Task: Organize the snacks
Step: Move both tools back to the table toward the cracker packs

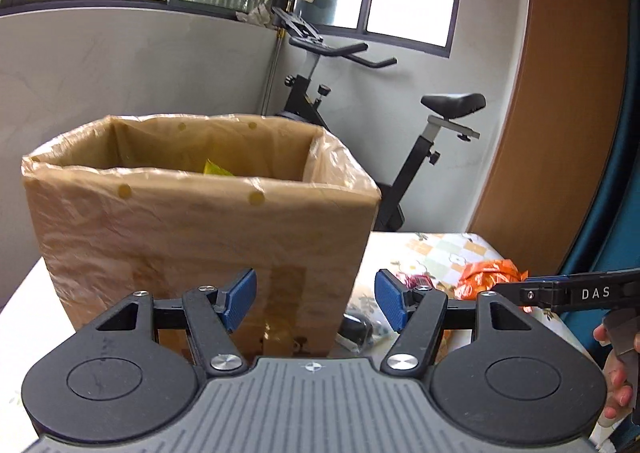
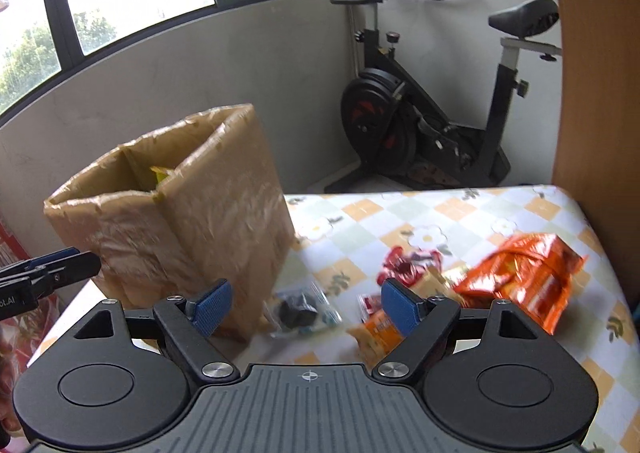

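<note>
Cardboard box: brown, lined with a clear plastic bag folded over its rim; stands upright on the table at about 10 o'clock in the right wrist view, filling 12 o'clock in the left wrist view.
Yellow packet: inside the box, only a corner showing.
Table: covered by a checked floral cloth.
Orange snack bag: lies flat on the cloth at 2 o'clock from the right gripper.
Red packet: just beside the orange bag, toward 12 o'clock.
Small orange packet: close behind the right blue pad.
Dark item in clear wrap: near the foot of the box.
Left gripper: jaws partly apart, holding nothing, facing the box wall.
Right gripper: jaws partly apart, gripping nothing, above the loose snacks.
Exercise bike: on the floor beyond the table, 1 o'clock.
</note>
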Demonstrator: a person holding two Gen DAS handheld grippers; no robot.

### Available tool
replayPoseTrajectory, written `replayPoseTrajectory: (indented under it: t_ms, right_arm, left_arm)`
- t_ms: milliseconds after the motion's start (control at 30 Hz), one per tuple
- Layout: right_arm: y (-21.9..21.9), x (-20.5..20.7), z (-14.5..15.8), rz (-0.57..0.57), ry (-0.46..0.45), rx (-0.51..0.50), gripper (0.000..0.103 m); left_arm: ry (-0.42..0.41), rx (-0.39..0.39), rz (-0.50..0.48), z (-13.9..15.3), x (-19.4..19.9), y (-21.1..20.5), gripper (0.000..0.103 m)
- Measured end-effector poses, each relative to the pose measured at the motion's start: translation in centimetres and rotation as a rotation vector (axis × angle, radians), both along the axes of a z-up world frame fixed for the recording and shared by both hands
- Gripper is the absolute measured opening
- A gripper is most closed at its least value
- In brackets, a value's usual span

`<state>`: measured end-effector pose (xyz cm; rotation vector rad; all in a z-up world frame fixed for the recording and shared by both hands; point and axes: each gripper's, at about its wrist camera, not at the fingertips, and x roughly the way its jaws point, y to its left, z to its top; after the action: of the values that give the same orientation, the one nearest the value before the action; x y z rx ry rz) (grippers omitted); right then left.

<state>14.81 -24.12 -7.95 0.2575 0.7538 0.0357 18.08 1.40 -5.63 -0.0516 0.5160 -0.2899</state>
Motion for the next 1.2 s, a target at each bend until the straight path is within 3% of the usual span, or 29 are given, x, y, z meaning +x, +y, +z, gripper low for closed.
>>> replayPoseTrajectory:
  t_ms: [133,300,533,767,967,1200]
  right_arm:
    - [-0.4,-2.4,-3.0,0.015,0.106,-0.028,0.081]
    - [0.7,-4.8,-6.2,0.042,0.239,-0.143,0.087]
    - [0.7,-6.7,-6.9,0.048,0.282,-0.096,0.094]
    - [1.9,-6.2,-9.2,0.080,0.376,-0.145,0.103]
    - [1.5,-4.6,-10.5,0.077,0.329,-0.066,0.098]
    - [0.4,0.5,-11.2,0.059,0.282,-0.012,0.092]
  left_arm:
    - [0.060,-0.003,-0.028,-2.2,0.4,-0.9,0.068]
    - [0.109,-0.022,-0.035,-3.8,0.7,-1.2,0.068]
    - [0.146,-0.037,-0.028,-5.1,-0.1,-1.2,0.068]
    - [0.163,-0.052,-0.020,-5.5,0.0,-1.4,0.068]
    - [0.169,-0.055,0.001,-5.6,0.0,-1.2,0.068]
    - [0.182,-0.057,0.021,-5.8,0.1,-0.8,0.067]
